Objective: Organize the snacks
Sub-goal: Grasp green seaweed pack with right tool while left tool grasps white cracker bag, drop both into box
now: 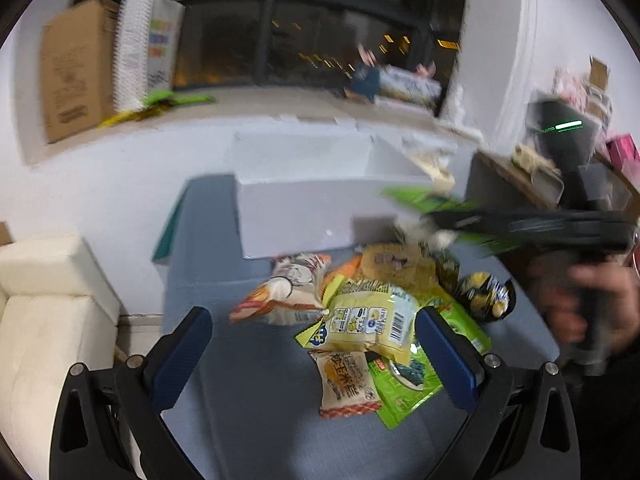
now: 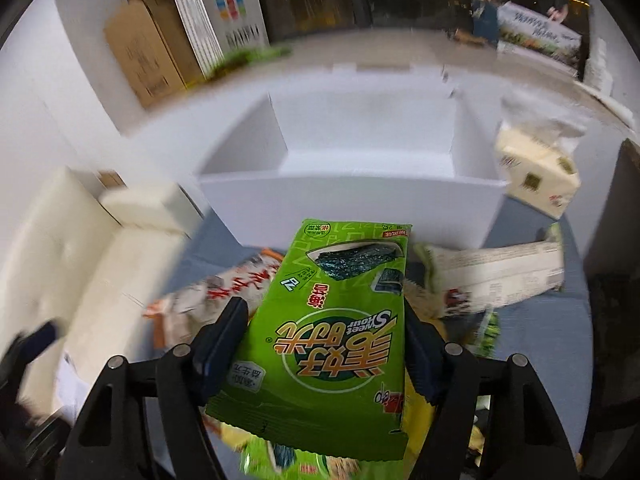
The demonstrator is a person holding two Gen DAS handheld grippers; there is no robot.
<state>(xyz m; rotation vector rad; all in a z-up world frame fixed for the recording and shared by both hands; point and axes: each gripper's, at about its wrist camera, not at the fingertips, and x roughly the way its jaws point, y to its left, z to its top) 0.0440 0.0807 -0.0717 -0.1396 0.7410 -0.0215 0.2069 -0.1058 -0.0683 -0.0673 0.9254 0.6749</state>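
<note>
My right gripper (image 2: 324, 316) is shut on a green seaweed snack packet (image 2: 332, 336), which it holds flat above the pile; both pads press the packet's sides. In front of it stands a white open box (image 2: 360, 168) with a divider inside. In the left wrist view my left gripper (image 1: 314, 320) is open above the snack pile on the blue-grey table (image 1: 248, 400): a yellow packet (image 1: 372, 320), an orange-and-white bag (image 1: 288, 292), a beige packet (image 1: 348, 384), another green packet (image 1: 404, 396) and a dark packet (image 1: 488, 296). Nothing is between its fingers.
A cream sofa (image 1: 48, 312) stands left of the table. A cardboard box (image 1: 76, 68) leans on the far wall. A tissue pack (image 2: 536, 176) lies right of the white box. A person's hand (image 1: 588, 312) grips the right tool's handle.
</note>
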